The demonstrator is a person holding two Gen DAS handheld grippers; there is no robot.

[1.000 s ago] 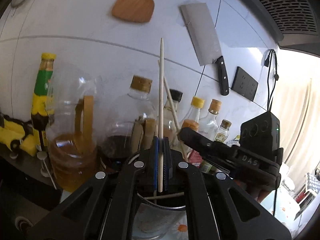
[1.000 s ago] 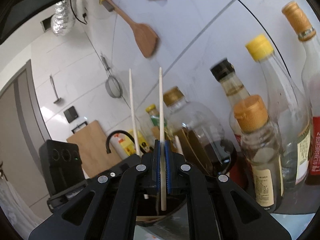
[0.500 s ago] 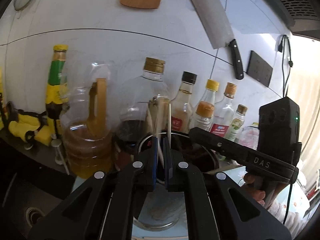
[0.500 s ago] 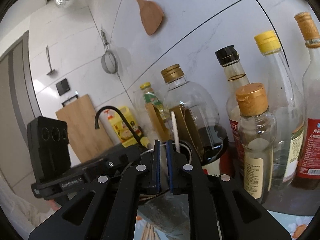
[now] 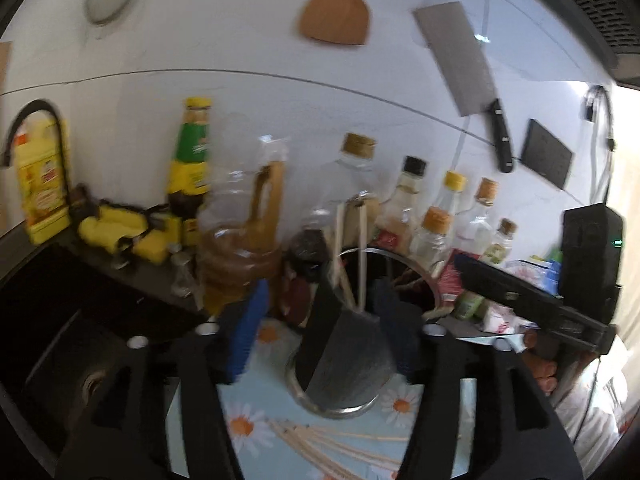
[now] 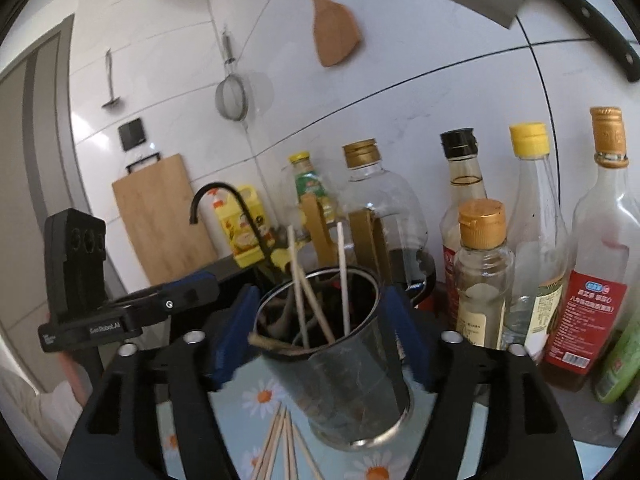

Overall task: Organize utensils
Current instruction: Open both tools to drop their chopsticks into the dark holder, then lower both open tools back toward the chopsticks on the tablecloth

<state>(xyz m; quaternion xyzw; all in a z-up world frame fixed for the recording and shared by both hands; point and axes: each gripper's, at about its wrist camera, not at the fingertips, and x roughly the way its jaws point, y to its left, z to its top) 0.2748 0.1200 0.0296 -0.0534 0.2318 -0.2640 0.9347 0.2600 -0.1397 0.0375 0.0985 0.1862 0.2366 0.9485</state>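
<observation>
On the daisy-print counter [image 6: 256, 396], before a row of sauce bottles [image 6: 482, 272], the metal utensil cup [image 6: 340, 368] holds 3 upright chopsticks [image 6: 343, 276], while the left tool [image 5: 320, 332] and right tool [image 6: 320, 340] are both opening, gripping nothing, above loose chopsticks [image 6: 280, 444] lying flat.
</observation>
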